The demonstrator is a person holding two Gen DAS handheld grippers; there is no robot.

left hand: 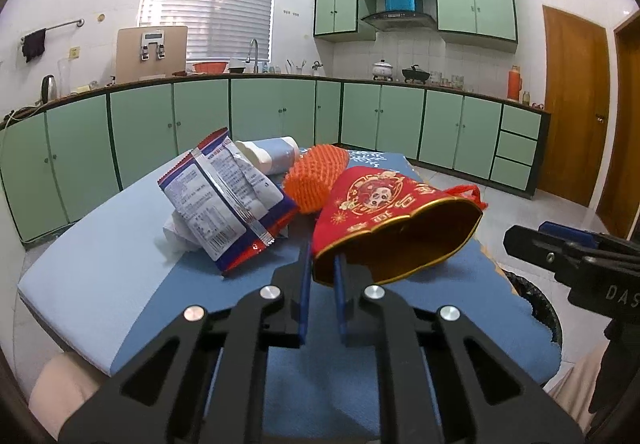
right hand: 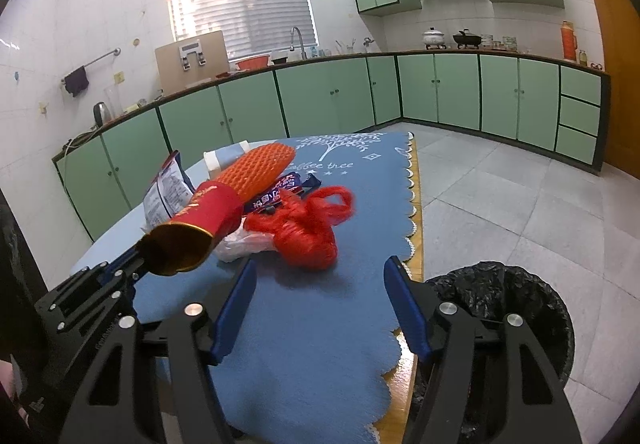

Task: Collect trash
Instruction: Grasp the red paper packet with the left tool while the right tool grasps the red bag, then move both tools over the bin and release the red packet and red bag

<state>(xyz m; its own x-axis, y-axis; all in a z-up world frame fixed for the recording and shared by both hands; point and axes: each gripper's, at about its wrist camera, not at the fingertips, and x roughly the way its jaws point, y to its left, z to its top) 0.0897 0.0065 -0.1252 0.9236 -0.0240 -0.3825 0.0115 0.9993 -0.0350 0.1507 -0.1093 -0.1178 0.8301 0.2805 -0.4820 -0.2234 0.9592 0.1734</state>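
— While I look from the left, what does my left gripper [left hand: 322, 264] have?

— It is clenched on the gold rim of the red paper cup [left hand: 394, 216], which is lifted and tilted above the blue tablecloth [right hand: 312, 324]. To its left lies the white-and-blue snack wrapper [left hand: 224, 200], and behind it the orange foam net [left hand: 316, 174].

— Then the middle?

— A red mesh bag [right hand: 310, 230] lies on the cloth, beside a clear plastic scrap [right hand: 240, 244].

— And my right gripper [right hand: 320, 308]?

— Released, jaws wide apart, over the cloth. The black-lined trash bin [right hand: 500, 300] stands on the floor just beside the table's right edge.
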